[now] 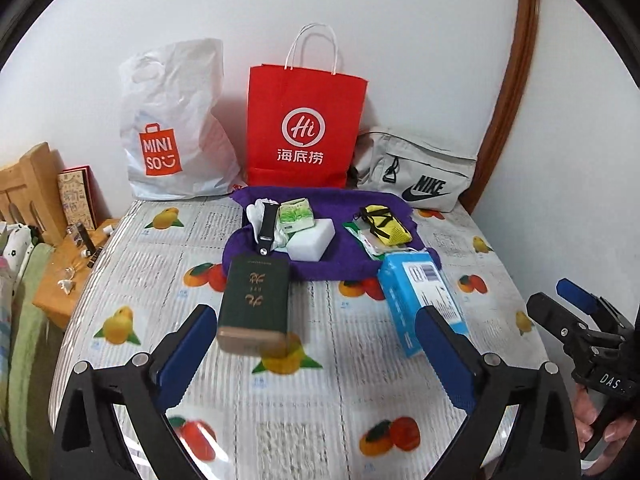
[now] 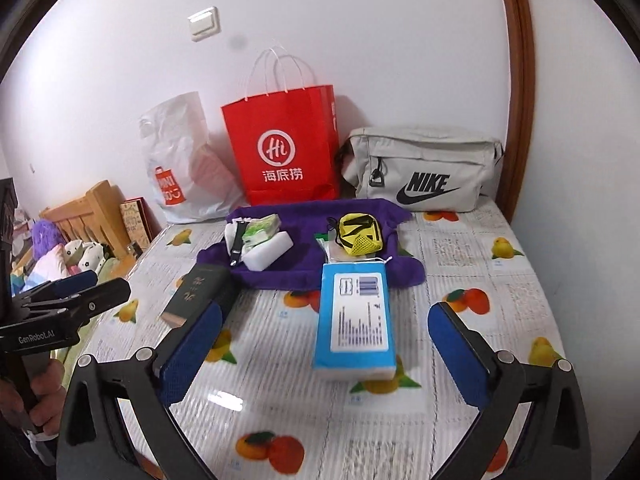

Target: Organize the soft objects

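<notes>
Blue-padded fingers of the left gripper (image 1: 314, 338) stand wide apart just above the table (image 1: 280, 420), clamping nothing; the dark green box (image 1: 256, 304) lies on the fruit-print cover between and beyond them, touching neither pad. Likewise the right gripper (image 2: 324, 350) has its jaws spread wide and bare, with the blue tissue pack (image 2: 352, 320) lying flat on the cover in the gap ahead of them, apart from both pads. Each gripper shows at the edge of the other's view, with a hand (image 2: 44, 396) wrapped around the left handle.

Beyond the two packs, a purple towel (image 2: 288, 276) is spread on the table. The far end of the tissue pack rests on the towel's near edge, and the green box lies just beside its near left corner. On the towel's left half sit a white sponge block (image 1: 312, 240), a green-and-white tissue packet (image 1: 296, 216) leaning on it, and a black watch strap (image 1: 266, 228) over something white. On the right half lie a yellow mesh pouch (image 2: 360, 236) with black straps and a clear flat packet (image 1: 368, 240) under it.

Against the wall stand a white Miniso plastic bag (image 1: 172, 132), a red paper bag (image 1: 304, 128) with white handles, and a grey Nike pouch (image 2: 424, 168). Left of the table are a wooden headboard (image 1: 28, 184) and bedding with plush toys (image 2: 60, 256).
</notes>
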A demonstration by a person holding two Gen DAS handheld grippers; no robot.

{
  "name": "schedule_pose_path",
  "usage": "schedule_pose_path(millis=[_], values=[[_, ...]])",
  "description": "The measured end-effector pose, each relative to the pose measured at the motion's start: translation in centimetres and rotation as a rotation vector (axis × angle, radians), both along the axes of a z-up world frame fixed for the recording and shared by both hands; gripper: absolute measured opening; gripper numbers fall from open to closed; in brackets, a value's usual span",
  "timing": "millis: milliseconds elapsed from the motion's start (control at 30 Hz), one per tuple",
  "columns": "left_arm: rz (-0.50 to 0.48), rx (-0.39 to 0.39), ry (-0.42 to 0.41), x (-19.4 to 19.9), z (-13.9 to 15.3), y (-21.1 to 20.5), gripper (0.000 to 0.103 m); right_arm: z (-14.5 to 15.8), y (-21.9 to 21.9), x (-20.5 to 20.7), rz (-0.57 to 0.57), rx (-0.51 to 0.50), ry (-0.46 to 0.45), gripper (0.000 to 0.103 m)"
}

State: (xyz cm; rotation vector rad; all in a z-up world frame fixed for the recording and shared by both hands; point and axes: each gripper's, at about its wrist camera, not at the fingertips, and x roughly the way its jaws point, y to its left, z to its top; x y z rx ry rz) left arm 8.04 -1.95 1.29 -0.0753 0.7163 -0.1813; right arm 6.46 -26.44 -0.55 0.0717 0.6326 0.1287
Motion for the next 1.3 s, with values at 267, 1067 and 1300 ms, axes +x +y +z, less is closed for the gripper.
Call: schedule_pose_path(millis=[267, 1067, 1300], values=[[0.005, 0.03, -0.031, -4.5, 0.1, -0.6, 0.1, 0.2, 1.2, -5.0, -0.012, -0.052, -0.016, 0.102], [0.012, 0.039, -0.048, -7.1, 0.1, -0.8, 0.1, 0.7, 1.9, -8.1, -0.008, -0.042, -0.039, 0.102], [0.009, 0.038, -0.048, -7.3, 0.2, -0.7, 0.1, 0.7, 2.1, -8.5, -0.001, -0.042, -0.045, 0.102]])
